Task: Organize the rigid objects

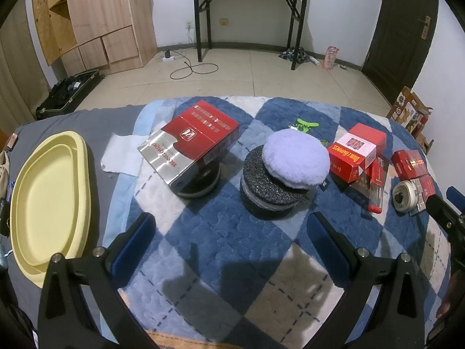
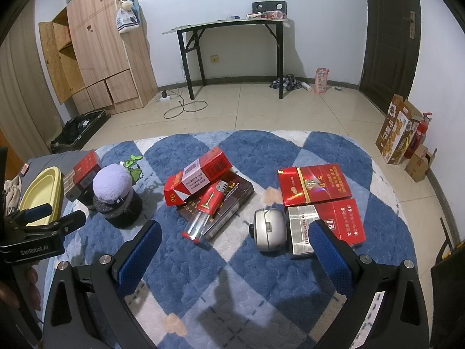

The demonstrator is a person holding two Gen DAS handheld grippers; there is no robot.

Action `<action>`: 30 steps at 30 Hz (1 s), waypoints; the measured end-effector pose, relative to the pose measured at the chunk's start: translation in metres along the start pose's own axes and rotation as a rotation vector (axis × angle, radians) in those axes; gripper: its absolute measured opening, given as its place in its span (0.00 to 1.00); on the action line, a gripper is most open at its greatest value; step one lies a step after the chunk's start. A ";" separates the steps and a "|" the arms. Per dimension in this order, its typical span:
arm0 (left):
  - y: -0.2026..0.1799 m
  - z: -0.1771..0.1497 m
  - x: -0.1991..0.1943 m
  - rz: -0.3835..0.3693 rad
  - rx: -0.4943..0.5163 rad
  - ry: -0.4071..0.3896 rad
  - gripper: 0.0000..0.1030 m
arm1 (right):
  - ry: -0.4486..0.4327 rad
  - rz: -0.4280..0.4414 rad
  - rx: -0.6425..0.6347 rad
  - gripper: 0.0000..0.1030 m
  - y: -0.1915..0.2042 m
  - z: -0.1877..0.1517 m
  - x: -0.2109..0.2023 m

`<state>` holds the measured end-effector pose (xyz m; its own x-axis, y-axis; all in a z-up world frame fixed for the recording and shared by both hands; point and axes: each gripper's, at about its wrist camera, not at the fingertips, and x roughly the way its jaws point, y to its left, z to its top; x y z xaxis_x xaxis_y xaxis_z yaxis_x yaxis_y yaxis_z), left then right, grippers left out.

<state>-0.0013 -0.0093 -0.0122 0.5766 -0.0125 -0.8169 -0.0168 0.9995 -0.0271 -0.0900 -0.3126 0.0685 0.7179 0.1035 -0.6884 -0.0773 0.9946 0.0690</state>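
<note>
Hovering over the quilted blue-and-white blanket (image 2: 255,290), both the left gripper (image 1: 231,226) and right gripper (image 2: 235,238) gape wide and empty. The red-and-silver box (image 1: 189,142) lies tilted just left of the purple puff (image 1: 295,163); it looks light, stiff and slick, best pinched across its narrow sides. A yellow tray (image 1: 43,203) waits farther left, with tiled floor beyond.

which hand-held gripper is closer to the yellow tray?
Left. The left hand-held gripper hovers open just right of the yellow tray; the right hand-held gripper, also open, is farther right, over the boxes.
</note>
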 end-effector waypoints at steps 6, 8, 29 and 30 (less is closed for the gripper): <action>-0.001 0.000 0.000 0.000 0.002 -0.002 1.00 | 0.003 0.000 0.001 1.00 0.000 -0.001 0.001; -0.002 0.000 0.001 0.000 0.005 -0.003 1.00 | 0.003 0.000 0.001 1.00 0.000 -0.001 0.001; -0.002 0.000 0.000 0.002 0.005 -0.003 1.00 | 0.015 -0.001 0.006 1.00 -0.001 -0.002 0.003; -0.002 -0.001 0.001 0.002 0.005 -0.002 1.00 | 0.015 -0.002 0.006 1.00 -0.001 -0.001 0.003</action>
<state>-0.0013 -0.0117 -0.0131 0.5785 -0.0101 -0.8156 -0.0139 0.9997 -0.0222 -0.0888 -0.3130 0.0653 0.7078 0.1017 -0.6991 -0.0716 0.9948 0.0722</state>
